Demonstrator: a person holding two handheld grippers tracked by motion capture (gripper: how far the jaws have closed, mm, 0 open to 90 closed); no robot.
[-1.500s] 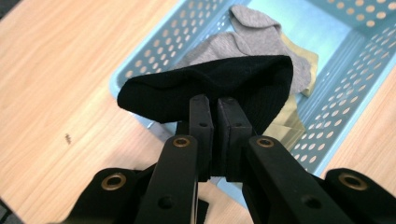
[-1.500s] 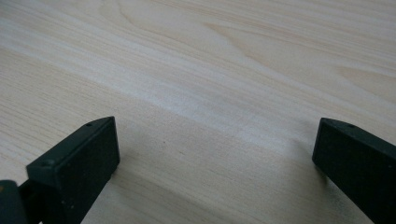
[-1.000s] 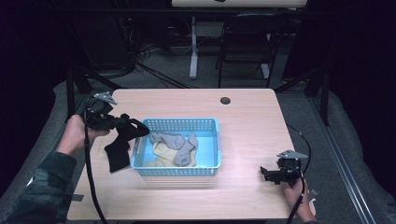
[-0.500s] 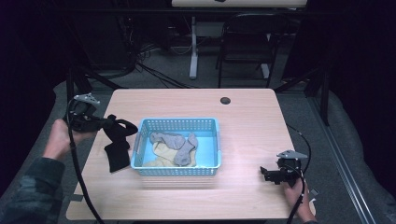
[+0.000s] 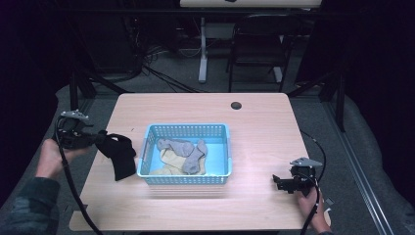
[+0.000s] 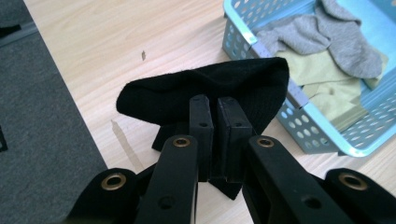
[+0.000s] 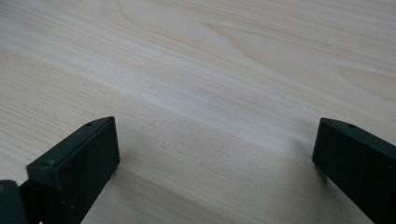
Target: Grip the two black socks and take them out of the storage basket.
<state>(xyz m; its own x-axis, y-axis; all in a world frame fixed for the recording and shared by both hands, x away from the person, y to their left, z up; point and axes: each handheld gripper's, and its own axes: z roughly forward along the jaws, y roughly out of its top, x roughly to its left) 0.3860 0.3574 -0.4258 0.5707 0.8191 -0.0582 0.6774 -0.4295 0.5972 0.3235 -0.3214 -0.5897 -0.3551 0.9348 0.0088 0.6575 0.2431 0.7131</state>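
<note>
Black sock hangs pinched in left gripper, jaws pressed tight on the fabric, just left of the blue basket; its lower end seems to reach the table. In the left gripper view the sock drapes over both pads, w/ one edge overlapping the basket rim. Basket sits mid-table, holding grey socks and a yellowish cloth. Right gripper rests well right of the basket, near the table's front edge, jaws spread wide, nothing btw them. Small dark round spot lies behind the basket.
</note>
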